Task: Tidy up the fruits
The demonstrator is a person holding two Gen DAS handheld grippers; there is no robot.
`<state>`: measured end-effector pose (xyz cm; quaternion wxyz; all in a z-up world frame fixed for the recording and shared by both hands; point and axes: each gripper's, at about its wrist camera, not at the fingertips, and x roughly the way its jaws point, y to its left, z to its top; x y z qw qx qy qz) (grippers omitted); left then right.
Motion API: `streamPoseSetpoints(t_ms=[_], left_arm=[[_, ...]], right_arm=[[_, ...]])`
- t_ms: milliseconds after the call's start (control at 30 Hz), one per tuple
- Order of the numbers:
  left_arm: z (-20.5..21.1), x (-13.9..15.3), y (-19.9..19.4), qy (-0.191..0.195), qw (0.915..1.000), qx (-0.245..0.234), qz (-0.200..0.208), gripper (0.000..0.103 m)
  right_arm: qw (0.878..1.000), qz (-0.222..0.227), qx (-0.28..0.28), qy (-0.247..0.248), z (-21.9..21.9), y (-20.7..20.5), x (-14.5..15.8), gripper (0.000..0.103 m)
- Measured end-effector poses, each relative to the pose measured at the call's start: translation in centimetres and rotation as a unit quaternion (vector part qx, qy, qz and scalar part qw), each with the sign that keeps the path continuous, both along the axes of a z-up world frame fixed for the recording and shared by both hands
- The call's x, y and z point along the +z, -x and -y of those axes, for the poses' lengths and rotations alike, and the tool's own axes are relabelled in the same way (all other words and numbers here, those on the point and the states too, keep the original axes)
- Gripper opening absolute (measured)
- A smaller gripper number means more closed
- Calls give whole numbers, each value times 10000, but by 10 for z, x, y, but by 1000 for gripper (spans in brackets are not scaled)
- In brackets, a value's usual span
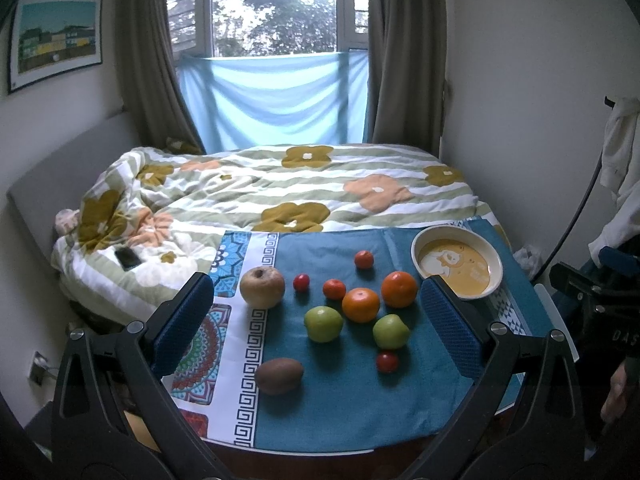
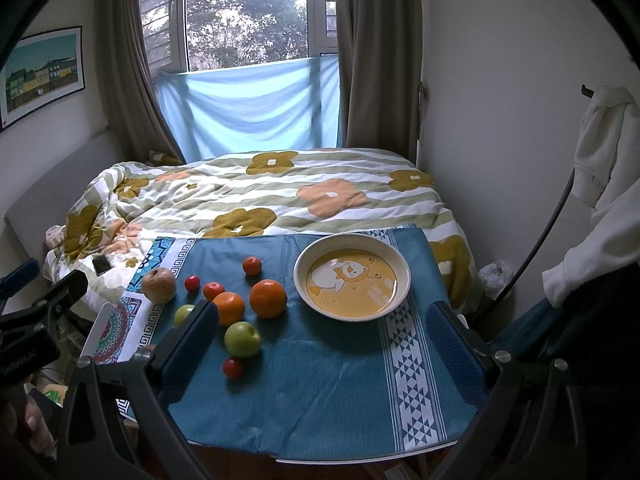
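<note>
Centre of left wrist frame: fruits (image 1: pixel 348 308) scattered on the worktop (image 1: pixel 360 412), between the spread left gripper (image 1: pixel 316 324) jaws.
Upper right: empty bowl (image 1: pixel 496 276).
Right gripper (image 2: pixel 324 344): spread, empty, nearer the bowl.

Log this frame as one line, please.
phase: pre-grasp | left gripper: open, empty | right gripper: open, empty | bowl: empty | fruits: loose on cloth

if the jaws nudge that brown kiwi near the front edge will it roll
The kiwi looks egg-shaped, so it would probably wobble rather than roll straight. The cloth under it likely adds drag. Its skin looks matte, so probably not slippery.
</note>
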<state>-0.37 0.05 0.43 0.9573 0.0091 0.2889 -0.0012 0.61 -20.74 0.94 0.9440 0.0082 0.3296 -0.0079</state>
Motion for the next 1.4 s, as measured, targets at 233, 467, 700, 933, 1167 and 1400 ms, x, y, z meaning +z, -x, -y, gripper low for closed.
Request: streamPoseSetpoints(t_ms=[233, 467, 700, 933, 1167, 1400], left_arm=[[2, 2, 1, -3, 10000, -3, 10, 103], [3, 2, 1, 6, 10000, 4, 12, 103], [9, 5, 4, 31, 10000, -2, -3, 103], [9, 5, 6, 40, 10000, -9, -5, 103], [9, 4, 7, 37, 10000, -13, -16, 103], [10, 3, 8, 44, 10000, -3, -18, 103]], right_arm=[[10000, 4, -1, 4, 0, 1, 0, 103], [10000, 4, -2, 0, 0, 3, 0, 103], [10000, -1, -10, -6, 1, 5, 0, 103], [10000, -6, -18, -7, 2, 7, 0, 103], [10000, -9, -1, -7, 2, 7, -1, 103], [10000, -11, 3, -33, 3, 6, -2, 103]])
